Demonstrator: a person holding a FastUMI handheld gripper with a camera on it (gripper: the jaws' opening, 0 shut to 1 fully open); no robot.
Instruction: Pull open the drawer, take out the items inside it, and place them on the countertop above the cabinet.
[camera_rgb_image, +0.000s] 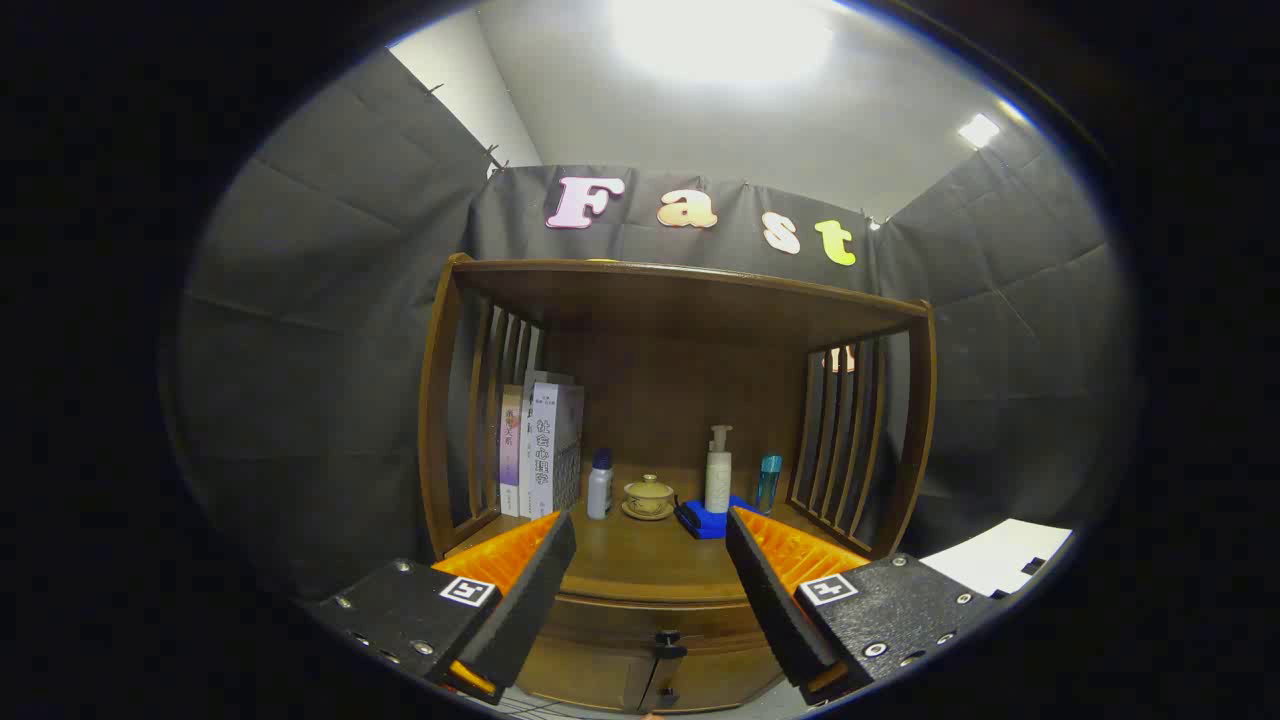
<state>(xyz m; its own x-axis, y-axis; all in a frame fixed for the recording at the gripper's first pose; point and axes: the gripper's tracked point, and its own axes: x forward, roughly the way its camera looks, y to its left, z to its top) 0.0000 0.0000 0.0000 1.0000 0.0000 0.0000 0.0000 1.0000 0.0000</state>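
Note:
A dark wooden cabinet (680, 310) stands ahead of me against the booth wall. Its drawer (600, 620) sits shut under the countertop (650, 560), with a small dark knob (668, 642) low between my fingers. My gripper (650, 560) is open and holds nothing, a short way back from the cabinet front. The inside of the drawer is hidden.
On the countertop stand books (540, 450) at the left, a small white bottle (599, 485), a lidded tea cup on a saucer (649, 496), a pump bottle (718, 470) on a blue cloth (705, 520), and a teal bottle (768, 483). Slatted side rails (850, 430) bound the shelf space.

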